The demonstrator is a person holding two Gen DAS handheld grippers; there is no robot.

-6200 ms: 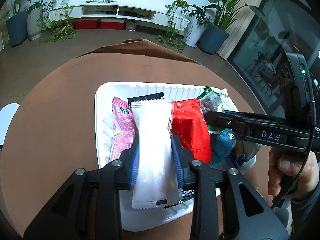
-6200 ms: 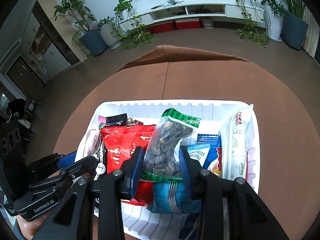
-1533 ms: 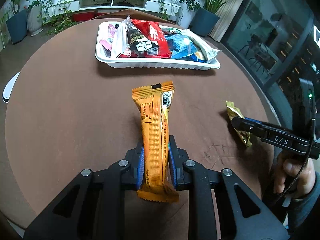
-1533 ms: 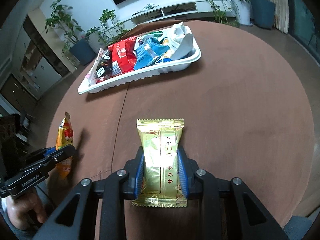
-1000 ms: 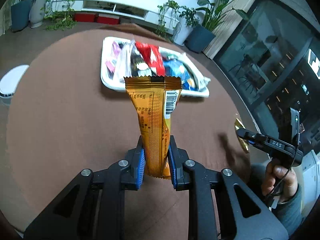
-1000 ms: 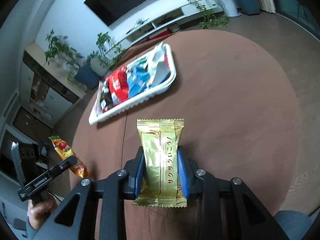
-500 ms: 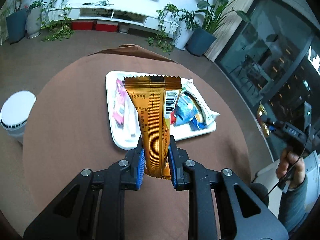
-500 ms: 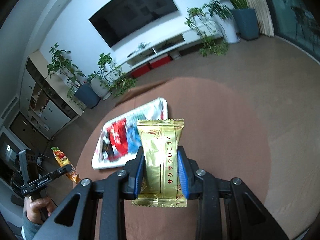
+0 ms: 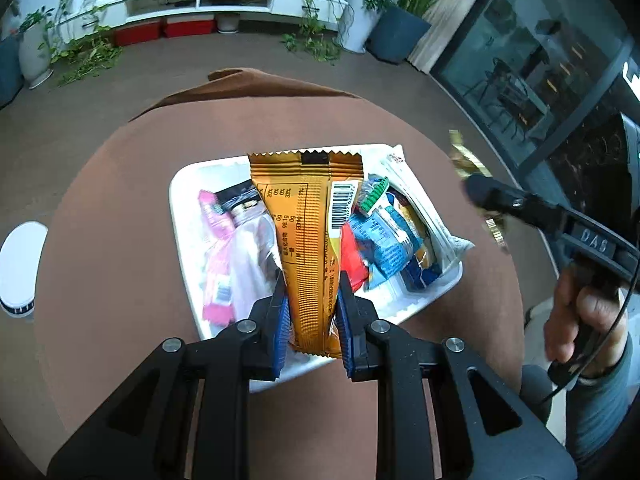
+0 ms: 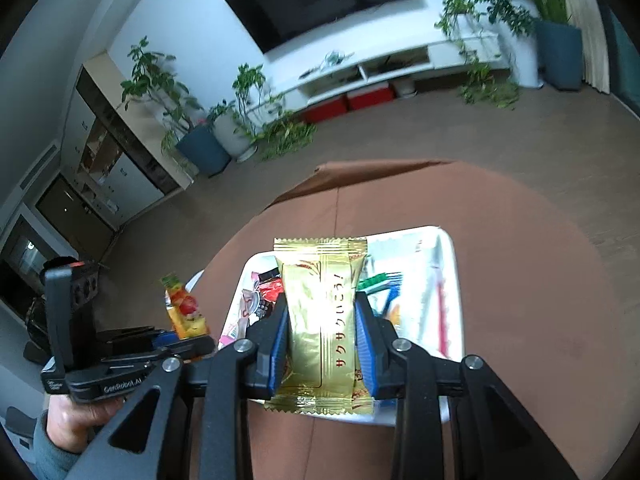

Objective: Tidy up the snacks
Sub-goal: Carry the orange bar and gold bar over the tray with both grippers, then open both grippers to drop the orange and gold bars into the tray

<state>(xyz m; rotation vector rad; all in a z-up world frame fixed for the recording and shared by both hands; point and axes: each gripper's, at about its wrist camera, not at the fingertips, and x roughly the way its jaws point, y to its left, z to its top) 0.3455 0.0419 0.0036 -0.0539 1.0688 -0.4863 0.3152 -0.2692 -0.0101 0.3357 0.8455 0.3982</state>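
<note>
Lifted over the tray (image 9: 182, 236); left hand-held gripper (image 9: 310, 322) clamps orange bar (image 9: 306, 240); right hand-held gripper (image 10: 322, 350) clamps gold "サクサクいこう!" pack (image 10: 320, 320).

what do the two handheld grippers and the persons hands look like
Both grippers, left gripper and right gripper, are black frames with silver screws and blue ribbed finger pads. White lettering reads DAS on the right one, GenRobot.AI on the left. Bare right hand has a grey-blue sleeve and thin black cable.

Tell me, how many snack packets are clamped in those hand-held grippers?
2. An orange foil packet sits in the left gripper; a gold foil packet sits in the right gripper. Both hang over the white plastic tray.
</note>
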